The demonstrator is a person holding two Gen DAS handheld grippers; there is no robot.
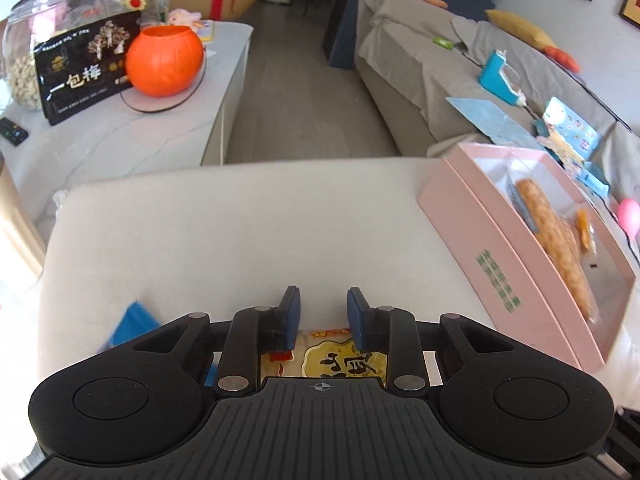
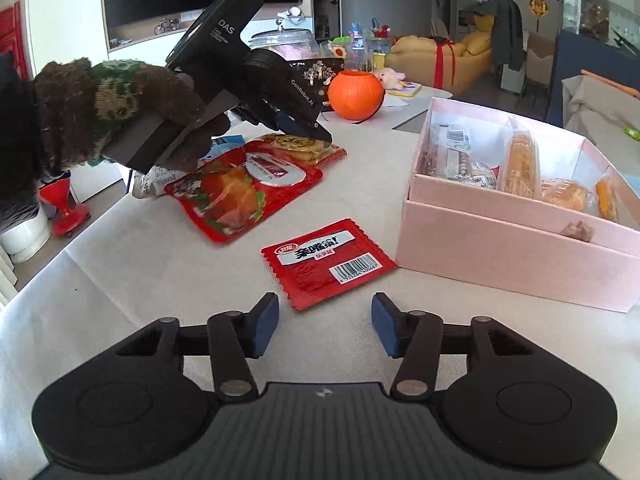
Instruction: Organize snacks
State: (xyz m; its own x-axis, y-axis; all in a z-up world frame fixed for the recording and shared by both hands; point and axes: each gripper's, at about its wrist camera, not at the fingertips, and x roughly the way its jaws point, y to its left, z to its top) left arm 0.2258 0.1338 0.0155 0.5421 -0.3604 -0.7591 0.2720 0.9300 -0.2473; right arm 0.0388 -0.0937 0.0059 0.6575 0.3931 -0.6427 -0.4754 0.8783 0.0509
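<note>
Nearby, flat red barcoded snack packet (image 2: 329,263)

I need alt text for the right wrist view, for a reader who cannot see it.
The open right gripper hovers just before a small red snack packet on a white table. On the right stands a pink box holding wrapped snacks; at the back left, the left gripper reaches down onto a cracker packet.

Pale pink box (image 2: 516,248) with green print. Red snack packet (image 2: 328,262) with white barcode label. Larger red pouch (image 2: 236,192) with food picture. Orange pumpkin bucket (image 2: 357,94). Off-white desk (image 2: 120,272). Blue gripper pads (image 2: 266,326). Brown-and-green knitted glove (image 2: 112,108).
</note>
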